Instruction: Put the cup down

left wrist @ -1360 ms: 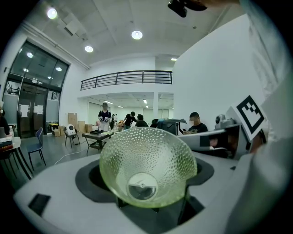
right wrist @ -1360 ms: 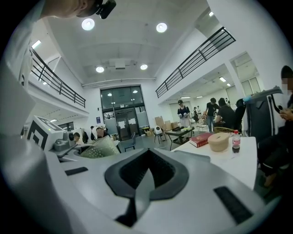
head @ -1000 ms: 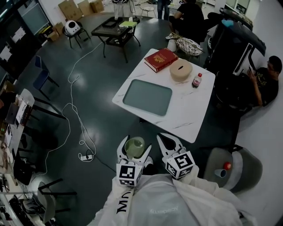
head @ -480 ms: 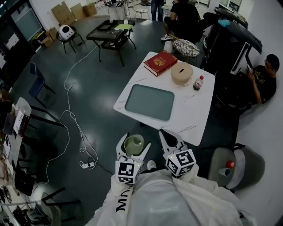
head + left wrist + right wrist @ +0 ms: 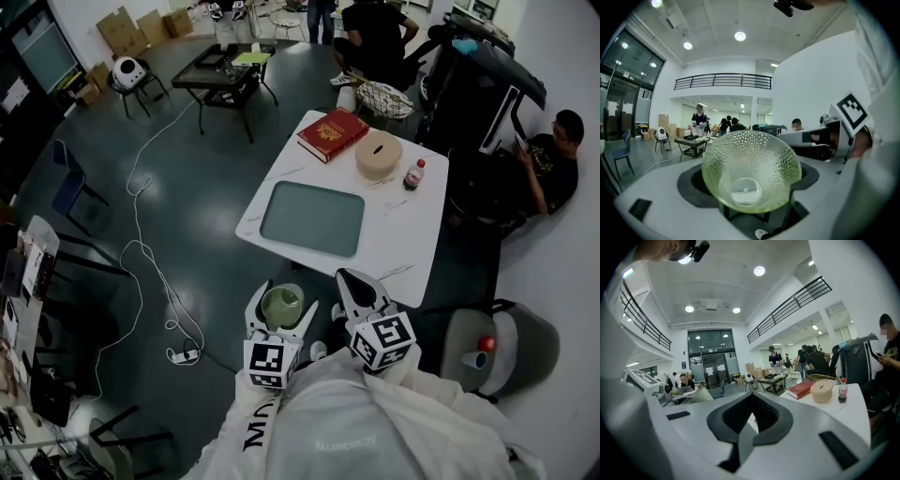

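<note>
Although the table (image 5: 412, 239) has come slightly nearer, the cup (image 5: 751, 171) stays clamped in the jaws of the left gripper (image 5: 283, 302) above the floor, at the table's 7 o'clock, not yet down, while the jaws of the right gripper (image 5: 353, 279) are together, empty.

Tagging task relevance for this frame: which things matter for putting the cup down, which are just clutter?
In play: green glass cup, clamped in the left gripper; white table ahead; grey tray on it, a likely landing spot.
Lying about: red book, round tan box, small bottle, floor cable; right gripper, shut and empty.
</note>
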Motion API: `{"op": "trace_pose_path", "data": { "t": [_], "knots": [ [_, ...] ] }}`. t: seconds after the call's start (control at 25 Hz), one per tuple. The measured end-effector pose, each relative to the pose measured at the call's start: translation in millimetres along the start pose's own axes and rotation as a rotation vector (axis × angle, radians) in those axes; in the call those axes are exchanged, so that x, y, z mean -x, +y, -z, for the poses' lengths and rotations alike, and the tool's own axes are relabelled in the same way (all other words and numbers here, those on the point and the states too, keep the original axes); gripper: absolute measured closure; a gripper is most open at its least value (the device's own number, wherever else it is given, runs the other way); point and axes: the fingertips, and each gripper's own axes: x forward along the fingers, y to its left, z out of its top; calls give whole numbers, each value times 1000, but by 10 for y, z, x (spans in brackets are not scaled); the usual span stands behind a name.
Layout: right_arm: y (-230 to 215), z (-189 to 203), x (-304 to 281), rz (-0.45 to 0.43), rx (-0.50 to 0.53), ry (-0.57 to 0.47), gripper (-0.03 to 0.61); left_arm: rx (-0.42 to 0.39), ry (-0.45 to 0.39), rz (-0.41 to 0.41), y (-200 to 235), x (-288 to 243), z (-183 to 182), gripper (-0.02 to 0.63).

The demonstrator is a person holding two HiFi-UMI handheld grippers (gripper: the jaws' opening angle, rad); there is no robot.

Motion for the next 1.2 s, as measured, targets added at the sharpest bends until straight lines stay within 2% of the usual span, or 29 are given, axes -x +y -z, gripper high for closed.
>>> {"op": "trace_pose_path", "data": {
  "t": [0.44,1.2],
  "knots": [
    [-198,23,-176,10,-15,4,574,-2,6,-17,154,-241,-18,192],
    [-736,-8,-1038,11,-38,55,574,10,49,-16,643,-1124,-46,192]
  ]
}}
